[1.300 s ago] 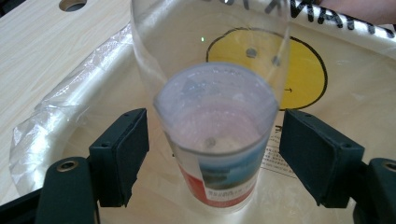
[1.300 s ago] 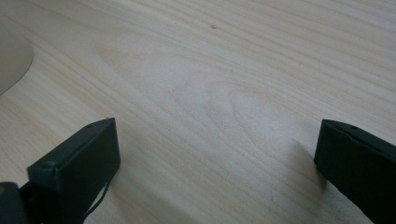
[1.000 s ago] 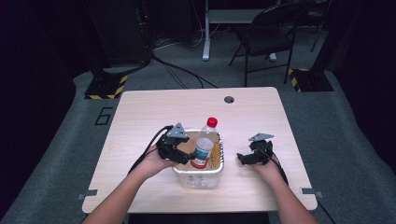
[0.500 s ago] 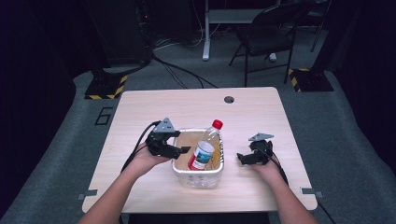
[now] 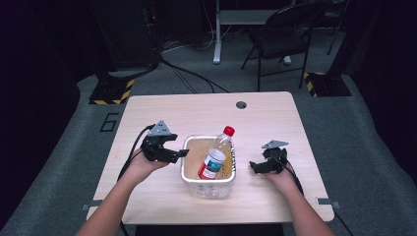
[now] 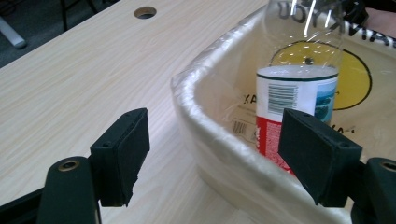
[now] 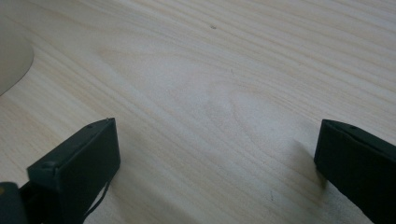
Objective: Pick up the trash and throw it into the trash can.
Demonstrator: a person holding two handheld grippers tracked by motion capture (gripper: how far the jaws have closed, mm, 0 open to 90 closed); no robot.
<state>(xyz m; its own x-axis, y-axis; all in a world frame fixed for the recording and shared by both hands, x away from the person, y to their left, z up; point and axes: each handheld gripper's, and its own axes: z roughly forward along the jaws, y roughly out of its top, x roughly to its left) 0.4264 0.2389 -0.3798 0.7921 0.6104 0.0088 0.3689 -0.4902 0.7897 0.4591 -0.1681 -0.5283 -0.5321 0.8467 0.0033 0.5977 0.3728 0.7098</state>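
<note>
A clear plastic bottle (image 5: 215,158) with a red cap and a red, white and blue label leans inside a clear tub (image 5: 189,173) at the table's middle front. In the left gripper view the bottle (image 6: 299,88) stands just beyond the tub's rim (image 6: 205,126). My left gripper (image 5: 178,153) hovers open just left of the tub, jaws pointing at it, nothing between them (image 6: 219,158). My right gripper (image 5: 254,167) rests open on the table to the right of the tub. Its jaws (image 7: 215,158) frame bare wood.
The wooden table (image 5: 206,110) has a round cable hole (image 5: 241,104) near its far edge. A chair (image 5: 280,37) and floor cables lie beyond the table. A corner of the tub (image 7: 11,56) shows at the left edge of the right gripper view.
My left gripper let go of the bottle and drew back to the left of the tub. The bottle now leans in the tub by itself. The right gripper has stayed put.
</note>
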